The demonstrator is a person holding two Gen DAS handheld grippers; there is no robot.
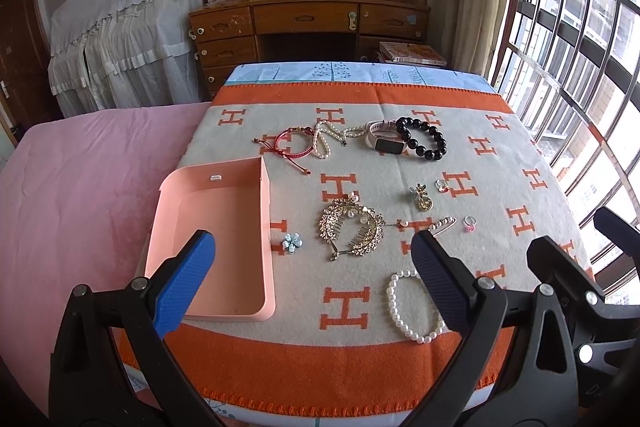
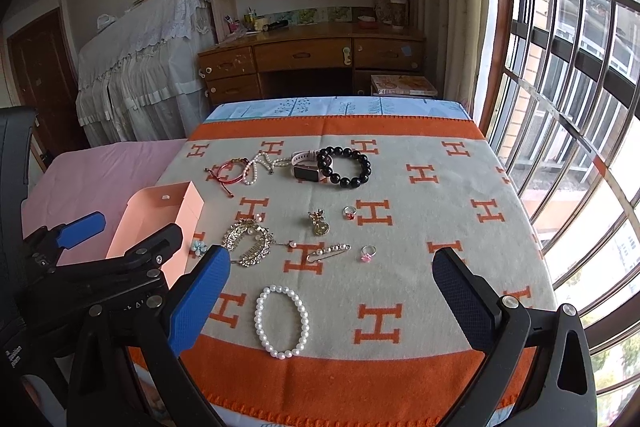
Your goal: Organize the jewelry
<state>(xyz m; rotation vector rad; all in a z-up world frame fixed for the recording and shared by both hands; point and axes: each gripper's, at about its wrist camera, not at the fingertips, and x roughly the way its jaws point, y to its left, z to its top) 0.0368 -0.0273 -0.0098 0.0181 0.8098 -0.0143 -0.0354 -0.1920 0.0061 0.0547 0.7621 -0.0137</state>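
Jewelry lies spread on an orange and grey blanket (image 1: 360,163). A pink open box (image 1: 216,243) sits at its left edge and also shows in the right wrist view (image 2: 148,227). Near me lies a white pearl bracelet (image 2: 282,321). Further off are a gold hair comb (image 1: 352,229), a blue flower clip (image 1: 291,242), a pearl pin (image 2: 328,251), a pink ring (image 2: 367,253), a gold brooch (image 2: 319,223), a red ring (image 2: 350,213). At the back are a red cord bracelet (image 1: 290,143), a pearl necklace (image 1: 332,139), a watch (image 1: 384,139) and a black bead bracelet (image 1: 424,139). My left gripper (image 1: 316,279) is open and empty above the near edge. My right gripper (image 2: 332,299) is open and empty over the pearl bracelet.
A pink sheet (image 1: 80,195) covers the bed left of the blanket. A wooden desk (image 1: 308,23) with shelves stands behind. A barred window (image 1: 576,59) runs along the right. The right gripper's body (image 1: 580,287) shows at the right of the left wrist view.
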